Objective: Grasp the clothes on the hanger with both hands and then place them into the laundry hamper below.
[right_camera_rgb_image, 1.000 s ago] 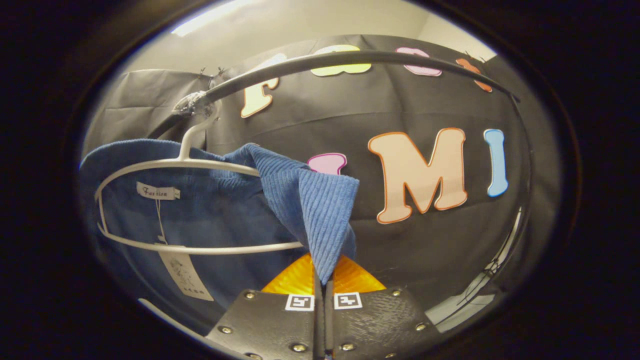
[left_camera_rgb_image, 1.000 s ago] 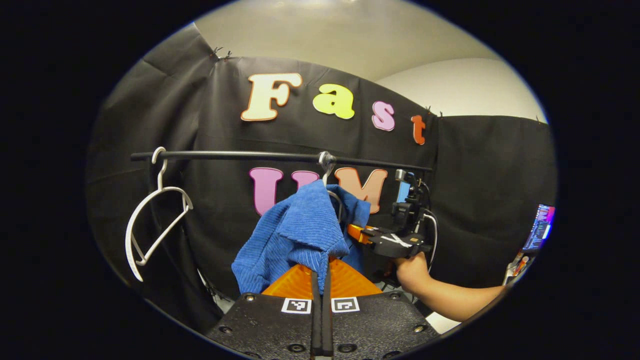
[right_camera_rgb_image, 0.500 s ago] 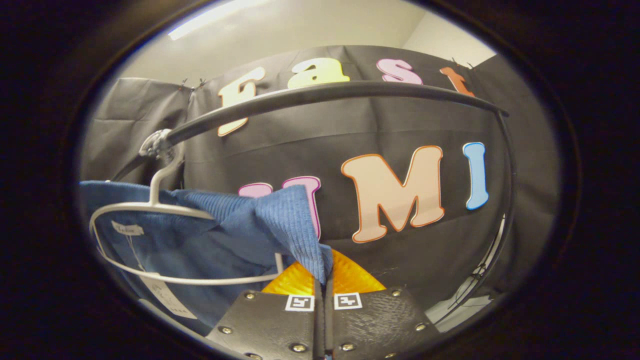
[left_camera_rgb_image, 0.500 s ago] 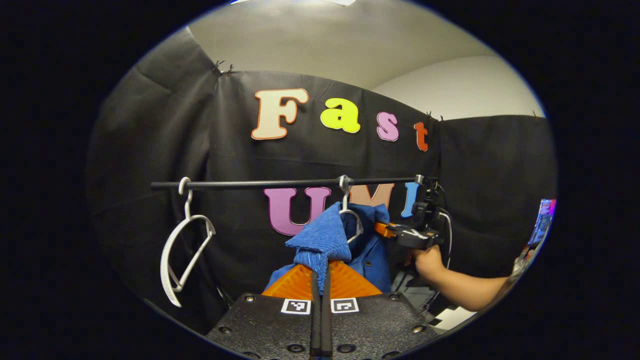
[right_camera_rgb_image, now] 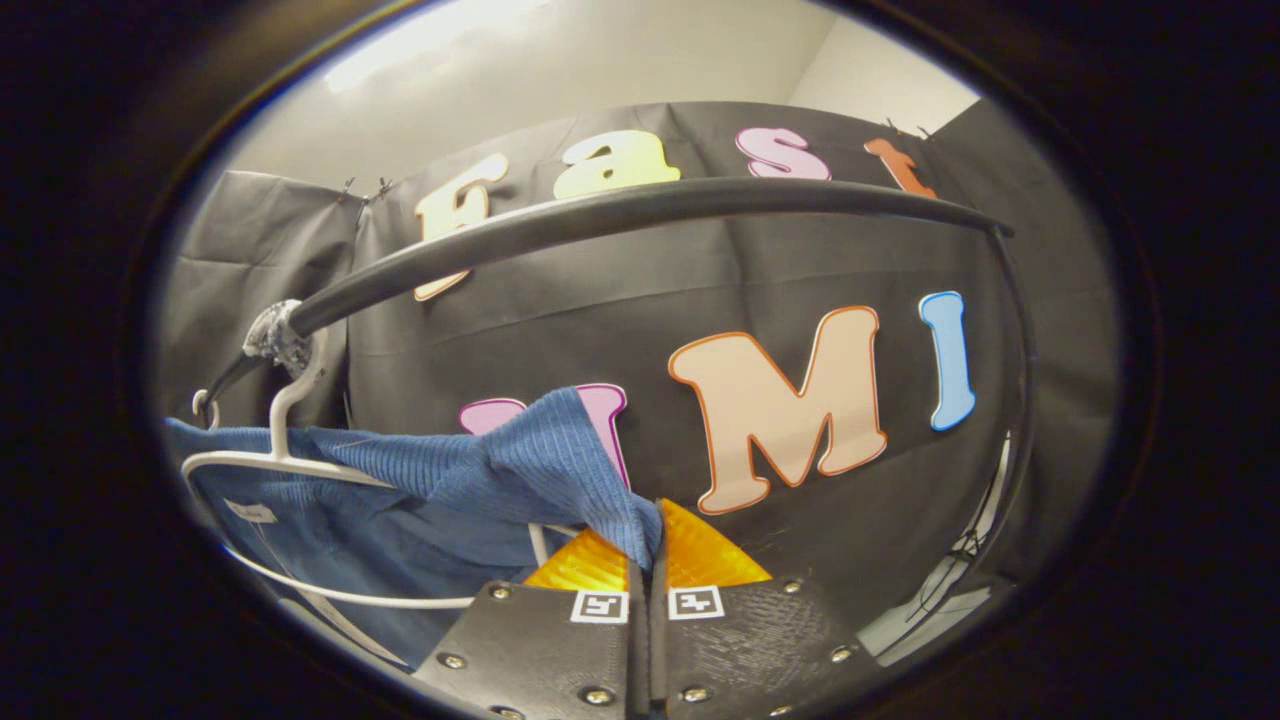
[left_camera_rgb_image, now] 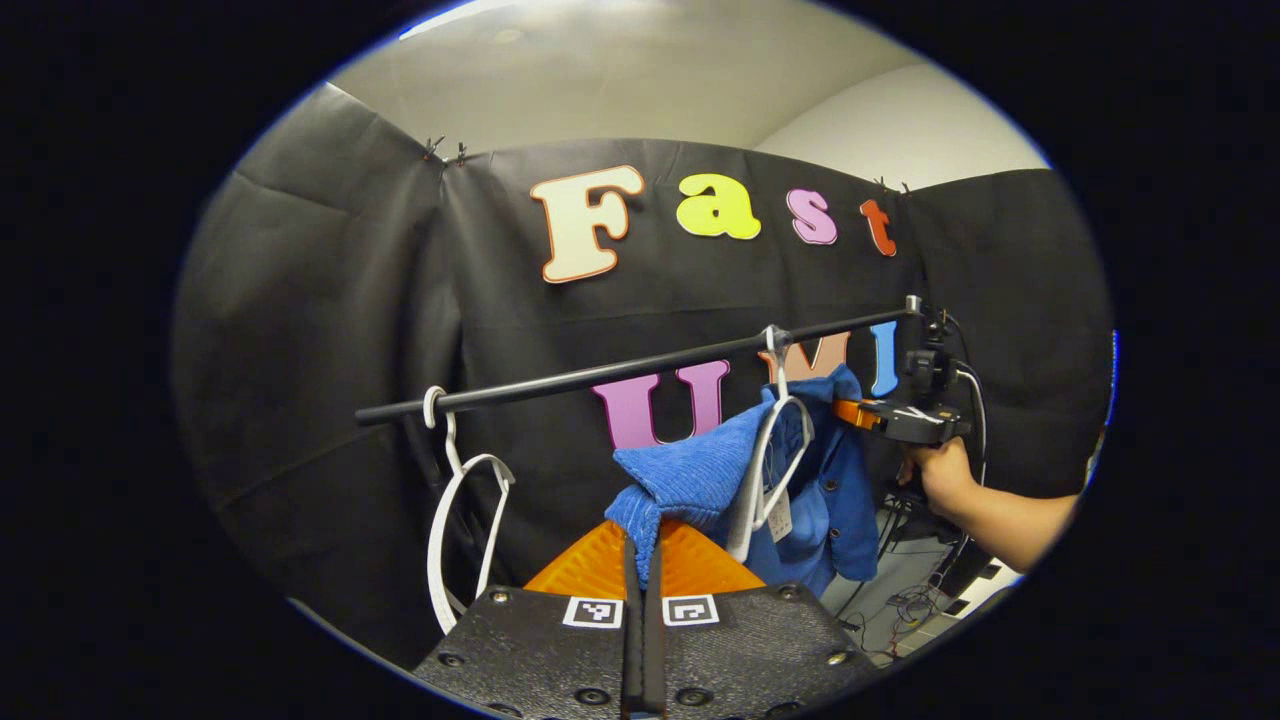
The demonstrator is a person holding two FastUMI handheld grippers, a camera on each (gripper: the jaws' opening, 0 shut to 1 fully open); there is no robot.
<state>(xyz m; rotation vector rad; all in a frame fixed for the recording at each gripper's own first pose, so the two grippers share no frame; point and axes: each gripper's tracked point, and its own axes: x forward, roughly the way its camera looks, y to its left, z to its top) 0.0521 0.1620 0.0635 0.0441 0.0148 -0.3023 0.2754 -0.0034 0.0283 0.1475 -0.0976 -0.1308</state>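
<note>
Booth rail [left_camera_rgb_image: 640, 368], spare white hanger [left_camera_rgb_image: 462, 520]

The garment [left_camera_rgb_image: 700, 475] is bright blue with a fine ribbed weave, and reads as a darker blue on its inner side in the right gripper view [right_camera_rgb_image: 400, 500]. A small pale tag [left_camera_rgb_image: 780, 520] hangs from it. The hanger [left_camera_rgb_image: 770, 460] carrying it is white, as is the bare hanger [left_camera_rgb_image: 460, 520] at the rail's left end. The rail [left_camera_rgb_image: 620, 370] itself is black. Behind them the booth wall [left_camera_rgb_image: 330, 330] is black cloth, and the room wall above it [left_camera_rgb_image: 640, 90] is off-white.
</note>
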